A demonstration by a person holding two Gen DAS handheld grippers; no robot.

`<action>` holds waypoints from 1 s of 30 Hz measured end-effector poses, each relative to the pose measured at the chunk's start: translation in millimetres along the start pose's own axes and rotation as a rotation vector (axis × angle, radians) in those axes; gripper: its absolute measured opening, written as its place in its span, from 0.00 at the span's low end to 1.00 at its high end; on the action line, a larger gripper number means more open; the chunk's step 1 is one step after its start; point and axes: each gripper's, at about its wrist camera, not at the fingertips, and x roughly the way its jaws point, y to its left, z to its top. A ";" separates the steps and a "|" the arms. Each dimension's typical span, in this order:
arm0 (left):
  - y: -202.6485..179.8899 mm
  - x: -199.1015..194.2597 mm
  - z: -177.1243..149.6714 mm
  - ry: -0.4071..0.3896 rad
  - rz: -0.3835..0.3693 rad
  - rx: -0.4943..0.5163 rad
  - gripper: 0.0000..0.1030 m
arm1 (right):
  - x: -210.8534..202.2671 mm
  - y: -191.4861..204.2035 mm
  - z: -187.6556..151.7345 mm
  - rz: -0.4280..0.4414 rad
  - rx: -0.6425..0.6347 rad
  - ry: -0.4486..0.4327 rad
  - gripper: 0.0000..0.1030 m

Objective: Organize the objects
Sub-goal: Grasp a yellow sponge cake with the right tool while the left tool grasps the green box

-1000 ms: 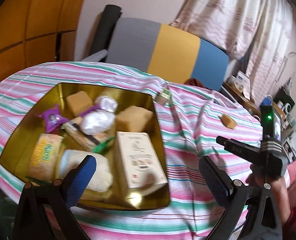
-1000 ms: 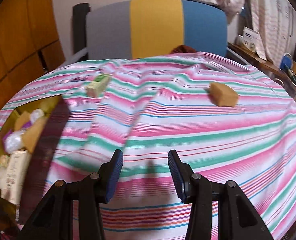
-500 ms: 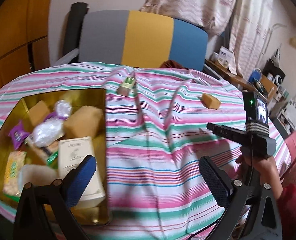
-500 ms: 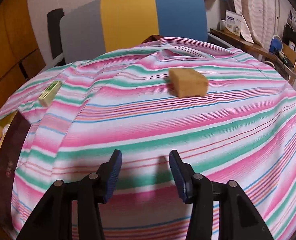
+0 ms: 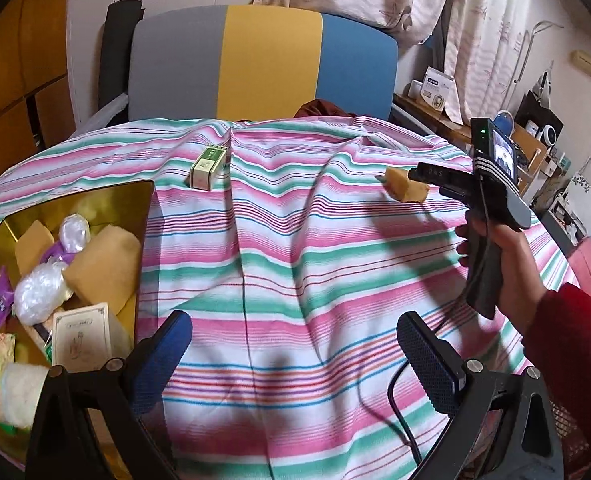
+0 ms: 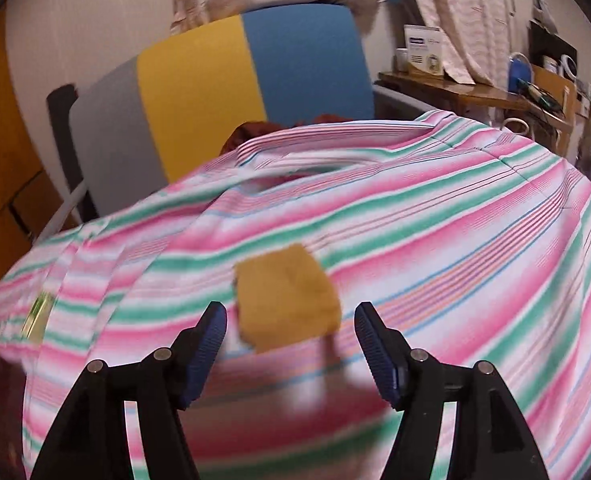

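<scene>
pink, green and white striped cloth (image 5: 295, 264) covers the desk, creased into long folds. on it lies a tan sponge-like block (image 6: 287, 300), blurred in the right wrist view, resting on the cloth just ahead of the right gripper (image 6: 291, 322). the right jaws have just been opening; they stand apart with the near edge of the block reaching in between their blue-padded tips, and neither pad touches it. in the left wrist view the same block (image 5: 405, 188) sits toward the far right of the desk, partly hidden behind the black body of the right gripper (image 5: 435, 174), which a hand (image 5: 503, 256) in a red sleeve (image 5: 571, 332) holds by its grip.

the left gripper (image 5: 295, 338) hangs over bare cloth with its jaws wide apart and nothing between them. to its left a gold metal tray (image 5: 135, 200) holds a heap of things: 2 more tan blocks, clear wrapped packets, a purple sachet, a cream carton and a yellow-green packet. a small green and white box (image 5: 208, 168) lies on the cloth beyond the tray, well apart from the tan block. behind the desk stands a chair back (image 5: 263, 64) in grey, yellow and blue panels.
</scene>
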 end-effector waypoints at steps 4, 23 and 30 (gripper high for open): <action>2.5 6.6 5.0 0.011 0.010 -0.007 1.00 | 20.3 7.0 3.7 -0.017 -0.073 0.010 0.66; 37.5 74.1 117.5 0.027 0.178 -0.033 1.00 | 13.7 27.8 -11.6 -0.036 -0.191 -0.081 0.58; 75.3 134.4 157.3 0.115 0.322 -0.038 0.97 | 20.4 31.9 -9.8 -0.061 -0.211 -0.080 0.58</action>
